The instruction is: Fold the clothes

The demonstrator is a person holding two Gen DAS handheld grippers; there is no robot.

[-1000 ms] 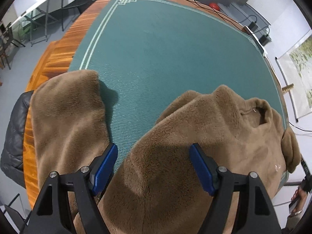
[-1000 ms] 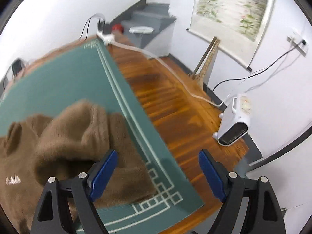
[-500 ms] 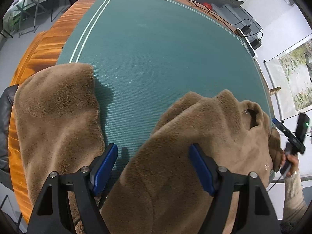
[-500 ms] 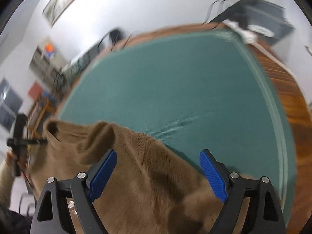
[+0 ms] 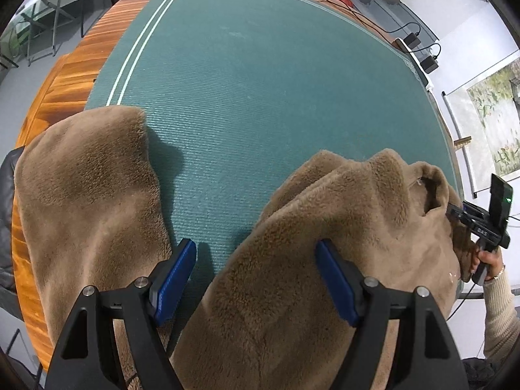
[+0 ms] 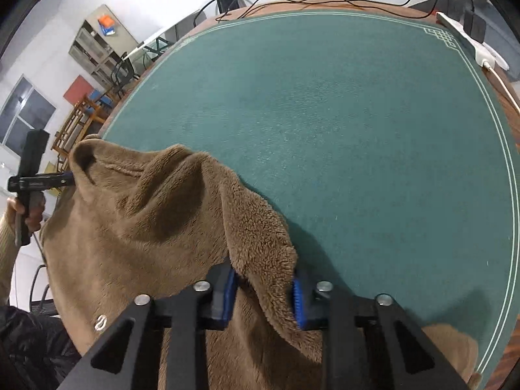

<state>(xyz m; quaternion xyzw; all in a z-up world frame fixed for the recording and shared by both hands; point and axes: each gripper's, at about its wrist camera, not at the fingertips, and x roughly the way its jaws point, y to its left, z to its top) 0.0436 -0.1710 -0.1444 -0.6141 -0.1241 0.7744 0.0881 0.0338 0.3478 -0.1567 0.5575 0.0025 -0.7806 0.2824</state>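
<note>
Two tools work a brown fleece garment (image 5: 292,292) at the near desk edge: the right tool (image 6: 262,295) pinches a fold, while the left tool (image 5: 256,279) gapes empty above it. Beyond lies bare green mat (image 5: 260,97), then cables (image 6: 325,1) and a power strip (image 6: 468,40) along the far rim.

Left gripper (image 5: 255,278): black frame, 2 blue ribbed pads, silver screws.
Right gripper (image 6: 263,295): black frame, blue pads, 4 silver screws.
Sleeve (image 5: 499,312): beige ribbed knit.
Finger: a ring.

fuzzy brown fleece garment (image 5: 292,286) lies on a matt ribbed green mat (image 5: 260,97); the table edge (image 5: 81,52) is glossy wood.
</note>
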